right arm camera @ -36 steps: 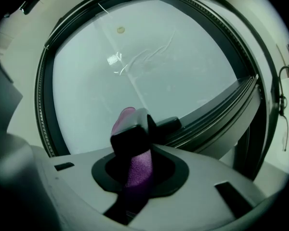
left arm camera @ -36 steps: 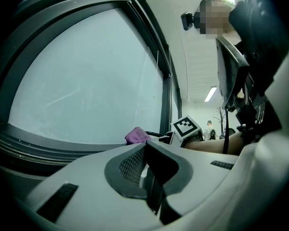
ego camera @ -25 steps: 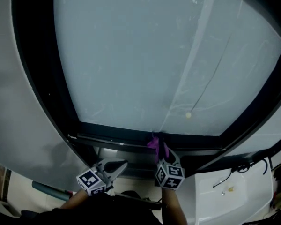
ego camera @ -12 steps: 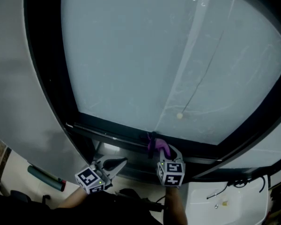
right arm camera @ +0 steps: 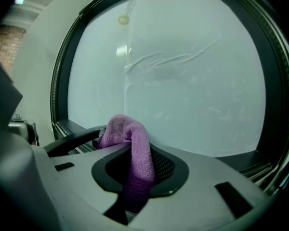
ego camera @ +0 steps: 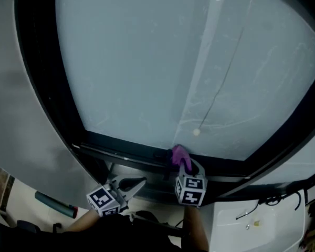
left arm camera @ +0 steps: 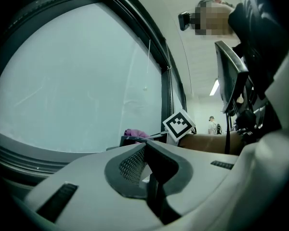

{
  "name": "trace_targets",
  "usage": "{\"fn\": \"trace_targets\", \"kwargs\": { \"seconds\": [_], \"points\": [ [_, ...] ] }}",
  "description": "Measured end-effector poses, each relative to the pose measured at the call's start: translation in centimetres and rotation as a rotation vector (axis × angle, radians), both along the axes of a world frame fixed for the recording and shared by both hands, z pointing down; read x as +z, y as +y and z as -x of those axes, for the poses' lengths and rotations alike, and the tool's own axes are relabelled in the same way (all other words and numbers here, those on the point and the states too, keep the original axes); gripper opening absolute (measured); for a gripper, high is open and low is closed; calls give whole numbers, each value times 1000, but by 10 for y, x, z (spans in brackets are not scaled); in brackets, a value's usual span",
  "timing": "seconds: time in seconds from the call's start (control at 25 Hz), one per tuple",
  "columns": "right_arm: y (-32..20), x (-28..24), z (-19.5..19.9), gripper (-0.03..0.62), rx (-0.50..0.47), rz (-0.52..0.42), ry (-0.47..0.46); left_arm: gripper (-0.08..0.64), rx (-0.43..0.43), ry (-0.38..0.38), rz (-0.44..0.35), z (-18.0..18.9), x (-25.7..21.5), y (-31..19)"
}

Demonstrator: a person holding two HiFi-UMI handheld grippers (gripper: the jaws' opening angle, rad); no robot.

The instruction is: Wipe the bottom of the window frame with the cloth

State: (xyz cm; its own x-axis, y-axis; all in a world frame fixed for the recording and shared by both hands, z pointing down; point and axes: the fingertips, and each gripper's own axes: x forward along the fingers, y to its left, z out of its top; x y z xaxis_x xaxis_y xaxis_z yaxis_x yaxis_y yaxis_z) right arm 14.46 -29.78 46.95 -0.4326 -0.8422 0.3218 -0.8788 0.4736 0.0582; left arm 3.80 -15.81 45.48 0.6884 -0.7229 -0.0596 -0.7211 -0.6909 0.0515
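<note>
- Right gripper (ego camera: 186, 168) sat at lower centre of the head view, with its jaws clamped on the purple cloth (ego camera: 179, 155).
- In the right gripper view the cloth ran down between the two pads and bunched up above the tips.
- The bunched end of the cloth was pressed to the bottom of the window frame (ego camera: 127, 152), the dark rail just under the glass, slightly right of centre.
- Left gripper (ego camera: 132, 185) was lower left of the right one, near it but apart, below the rail and not touching it.
- Left jaws were pressed together with nothing between them, as the left gripper view showed.
- The left gripper view also caught the right gripper's marker cube (left arm camera: 179, 124) and a bit of the cloth beside it, mid-frame.
- Window pane (ego camera: 147, 62) filled most of the head view, pale and frosted-looking.
- A thin cord with a small bead (ego camera: 196, 133) hung in front of the glass, just above the cloth.
- A dark cylinder with a red end (ego camera: 56, 205) lay at lower left.
- A white surface (ego camera: 262, 235) with a thin cable on it was at lower right.
</note>
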Motion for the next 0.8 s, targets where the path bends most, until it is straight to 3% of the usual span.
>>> {"fn": "trace_targets", "kwargs": {
  "seconds": [0.4,0.8],
  "points": [
    [-8,10,-15,80,94,29,169,3,119,17,-35,-1,-11,-26],
    [-9,18,-37,80,166,89,144,3,276,40,-92,-25,-31,-44]
  ]
}}
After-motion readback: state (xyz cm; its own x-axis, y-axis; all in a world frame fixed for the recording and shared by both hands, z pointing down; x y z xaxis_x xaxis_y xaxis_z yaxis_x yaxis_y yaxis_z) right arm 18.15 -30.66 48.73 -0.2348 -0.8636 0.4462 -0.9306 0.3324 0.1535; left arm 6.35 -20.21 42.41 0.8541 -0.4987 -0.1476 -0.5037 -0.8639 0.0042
